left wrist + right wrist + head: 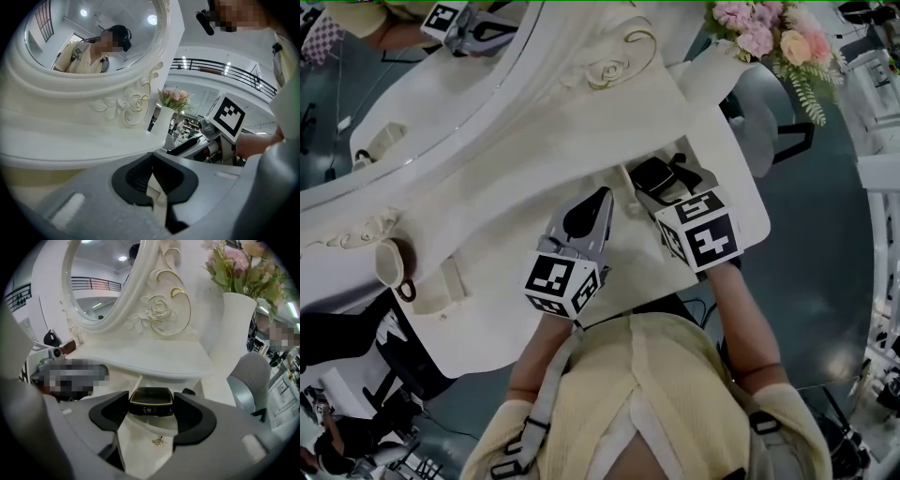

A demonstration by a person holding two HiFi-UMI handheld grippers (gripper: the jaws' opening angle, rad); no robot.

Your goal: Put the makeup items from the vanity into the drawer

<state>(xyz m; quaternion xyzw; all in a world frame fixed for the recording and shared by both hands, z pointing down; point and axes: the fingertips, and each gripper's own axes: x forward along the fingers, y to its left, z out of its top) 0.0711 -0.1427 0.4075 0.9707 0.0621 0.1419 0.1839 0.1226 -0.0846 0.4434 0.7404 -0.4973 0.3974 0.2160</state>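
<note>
— What has the right gripper [151, 413] got?
— Its fingers clamp a black compact [151, 406], just off the worktop [140, 359] edge, above a gold knob [159, 441].
— And the left gripper [152, 171]?
— Fingers pressed together, nothing between them, just beside the right one.

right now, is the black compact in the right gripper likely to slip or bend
Probably stiff: the black compact looks undeformed between the jaws of the right gripper. Its glossy case may be slippery. Flat and squat, it seems unlikely to roll.
</note>
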